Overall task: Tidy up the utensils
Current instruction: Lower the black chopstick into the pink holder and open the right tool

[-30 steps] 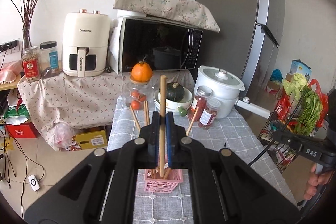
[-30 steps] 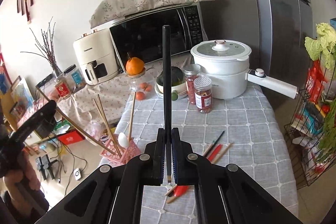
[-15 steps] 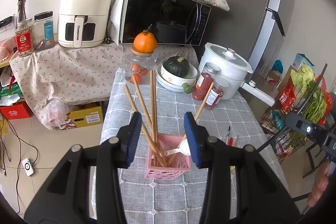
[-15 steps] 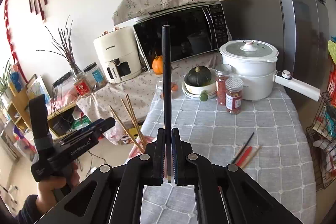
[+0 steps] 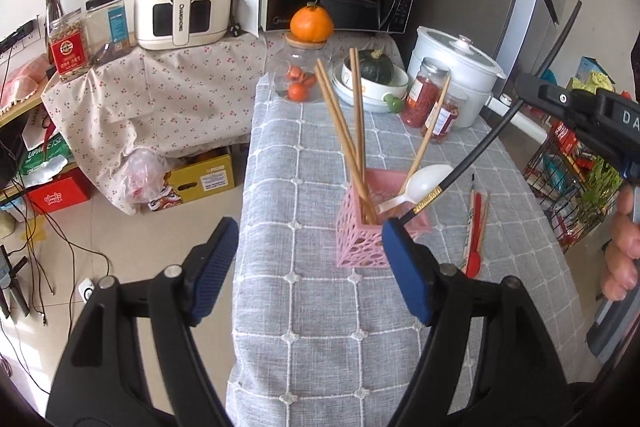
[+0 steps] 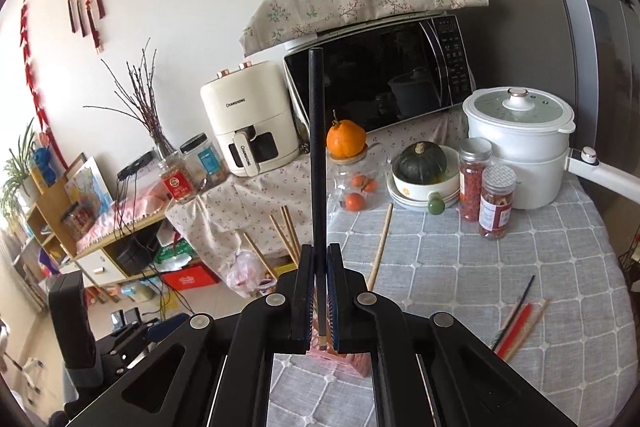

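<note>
Your left gripper [image 5: 310, 261] hangs with its two blue pads [image 5: 210, 267] spread wide and nothing between them. Your right gripper [image 6: 320, 301] has its jaws pressed together on a black chopstick [image 6: 316, 155], which stands upright from the fingers.

Count, ahead of the left gripper [image 5: 308, 259]: one pink utensil basket [image 5: 362, 247] holding three wooden chopsticks [image 5: 344, 143] and one white spoon [image 5: 424, 179]. One black chopstick [image 6: 317, 163] sits in the right gripper [image 6: 320, 303]. Two spice jars [image 5: 423, 95], one orange [image 5: 311, 23], one squash [image 5: 375, 67].
</note>
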A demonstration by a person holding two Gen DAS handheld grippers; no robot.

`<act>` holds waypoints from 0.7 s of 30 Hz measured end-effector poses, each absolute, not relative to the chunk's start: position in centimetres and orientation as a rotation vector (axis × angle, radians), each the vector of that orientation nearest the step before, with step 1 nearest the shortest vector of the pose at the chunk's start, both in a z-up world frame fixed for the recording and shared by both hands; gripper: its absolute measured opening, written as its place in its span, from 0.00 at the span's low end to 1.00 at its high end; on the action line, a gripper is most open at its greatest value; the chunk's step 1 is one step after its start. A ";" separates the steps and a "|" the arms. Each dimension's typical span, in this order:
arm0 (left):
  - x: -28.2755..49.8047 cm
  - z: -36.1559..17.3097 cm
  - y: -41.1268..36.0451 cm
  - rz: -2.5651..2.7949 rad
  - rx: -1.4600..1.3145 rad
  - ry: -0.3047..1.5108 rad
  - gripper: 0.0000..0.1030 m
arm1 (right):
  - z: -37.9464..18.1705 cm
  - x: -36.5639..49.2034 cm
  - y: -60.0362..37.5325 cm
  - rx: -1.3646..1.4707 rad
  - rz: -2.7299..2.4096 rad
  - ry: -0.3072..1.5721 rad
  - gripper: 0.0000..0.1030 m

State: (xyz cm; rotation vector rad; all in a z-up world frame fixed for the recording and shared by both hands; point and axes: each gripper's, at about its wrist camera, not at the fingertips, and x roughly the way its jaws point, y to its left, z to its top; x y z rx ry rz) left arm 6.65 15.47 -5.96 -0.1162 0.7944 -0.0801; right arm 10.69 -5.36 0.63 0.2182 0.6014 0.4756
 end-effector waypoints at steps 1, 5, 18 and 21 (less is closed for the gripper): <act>6.6 -6.2 15.6 -0.078 -0.115 0.805 0.72 | 0.2 11.0 -5.0 0.217 0.475 0.611 0.06; 6.7 -6.8 15.9 -0.079 -0.111 0.834 0.72 | -1.3 12.2 -3.7 0.209 0.464 0.644 0.06; 6.7 -7.0 14.4 -0.113 -0.094 0.864 0.78 | -3.6 13.3 -3.6 0.224 0.462 0.706 0.51; 6.6 -7.1 14.0 -0.122 -0.104 0.875 0.80 | -2.7 12.5 -4.6 0.214 0.455 0.675 0.64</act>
